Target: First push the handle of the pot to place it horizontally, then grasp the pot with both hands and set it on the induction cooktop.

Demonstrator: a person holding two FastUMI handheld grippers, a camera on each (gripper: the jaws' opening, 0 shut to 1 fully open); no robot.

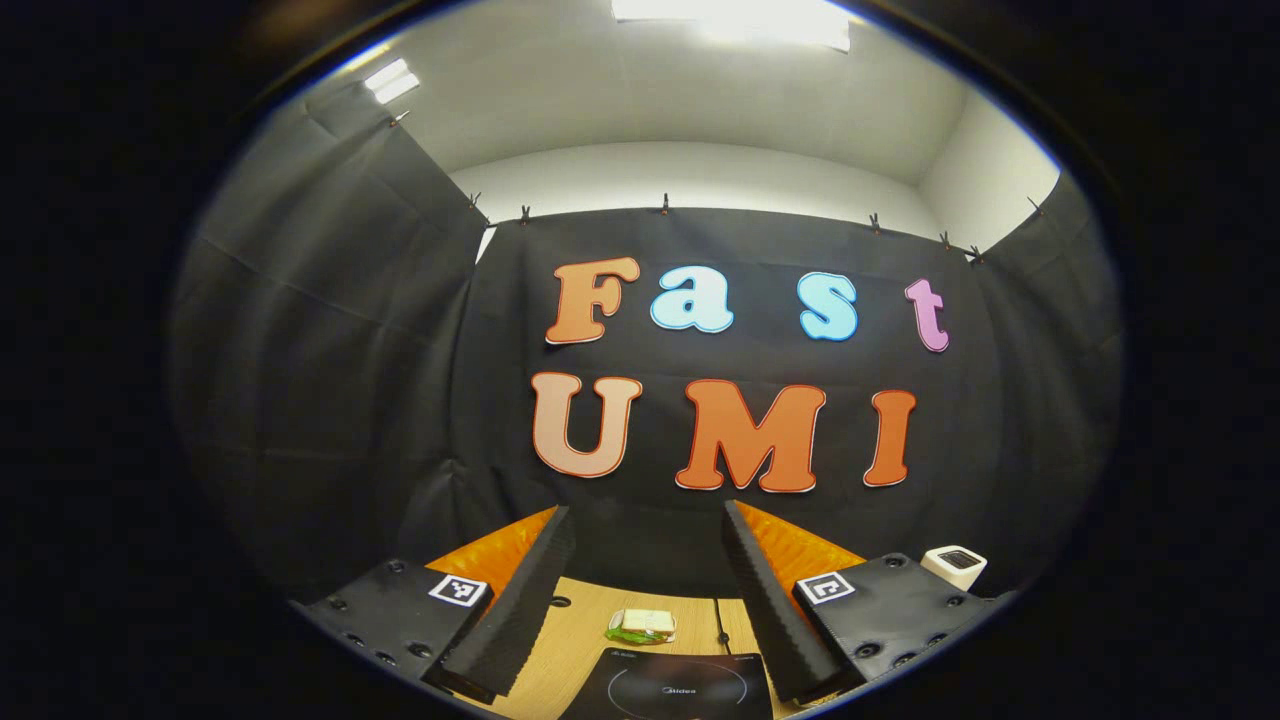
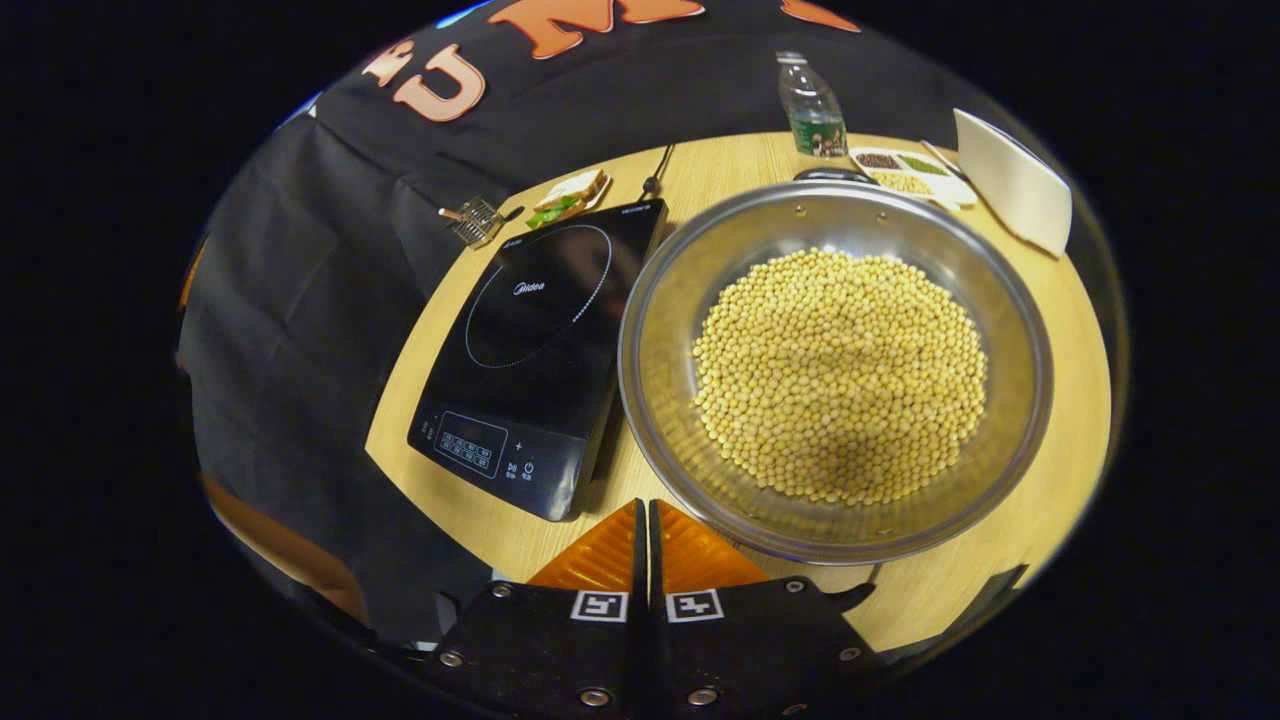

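On the counter: your pot sits to the right of the cooktop, in the right gripper view.
Counter: pale wood, running back to the black cloth wall.
Pot: a wide steel vessel heaped with yellow beans; its rim lies just beside the cooktop's right edge, and its near rim is close above your right fingers. You cannot make out its handle from this angle.
Induction cooktop: black glass, bare on top, control panel toward you; its near edge also shows low in the left gripper view.
Right gripper: your fingers are pressed together with nothing between them, tips just short of the pot's near rim.
Left gripper: your fingers are spread wide and grip nothing, raised and aimed at the cloth wall.
White dish: far right corner, tilted.
Water bottle: upright at the back edge.
Sandwich: behind the cooktop, on a small plate.
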